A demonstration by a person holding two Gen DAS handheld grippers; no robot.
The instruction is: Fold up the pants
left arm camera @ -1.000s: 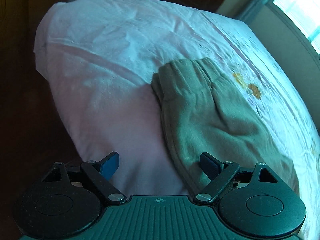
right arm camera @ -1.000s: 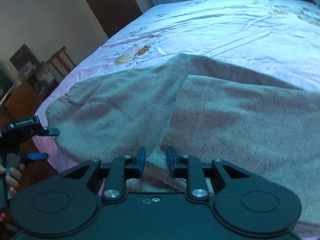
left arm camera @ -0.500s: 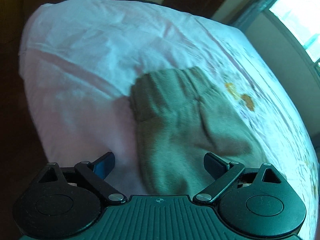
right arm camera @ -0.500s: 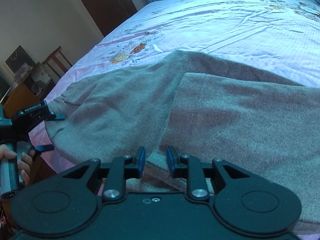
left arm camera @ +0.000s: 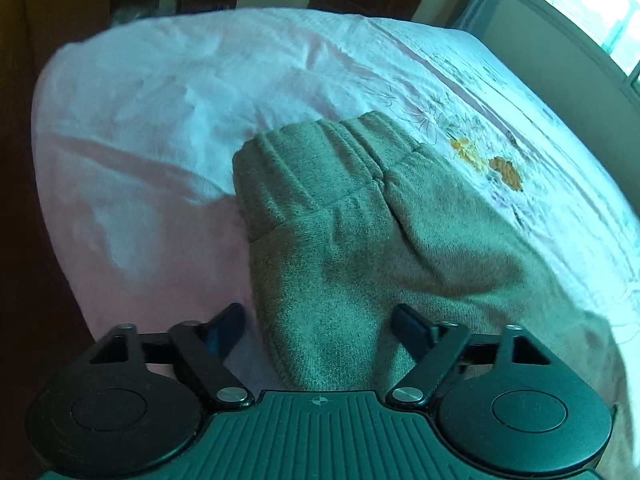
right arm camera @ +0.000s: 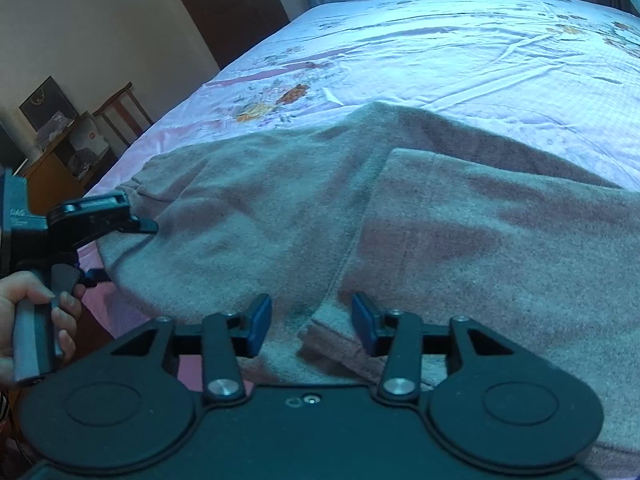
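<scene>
The grey-green pants (left arm camera: 360, 248) lie on the pink bedsheet (left arm camera: 160, 120) near the edge of the bed, folded lengthwise so one leg rests on top of the other. The left wrist view shows the elastic waistband end, bunched and gathered, pointing away toward the far side of the bed, with an orange flower print (left arm camera: 506, 170) on the sheet just beside it; this view does not reach the leg ends. The left gripper (left arm camera: 318, 326) has its jaws spread wide, straddling the near edge of the fabric, with the left finger over bare sheet and the right finger over the cloth; neither pad presses anything. The right wrist view shows what the other cannot: the long stretch of the pants (right arm camera: 360, 208) running across the frame, the upper leg's edge forming a clear straight step over the lower layer, and the left gripper (right arm camera: 136, 224) itself seen from the side at the waistband corner, gripped by the person's left hand (right arm camera: 36, 308). The right gripper (right arm camera: 311, 320) stands partly open, a moderate gap between its blue pads, sitting low over the hem edge of the upper layer with cloth visible between the fingers but not pinched. Beyond the bed, the right view also takes in a dark door (right arm camera: 228, 4) and a wooden chair (right arm camera: 124, 112) by the wall.
</scene>
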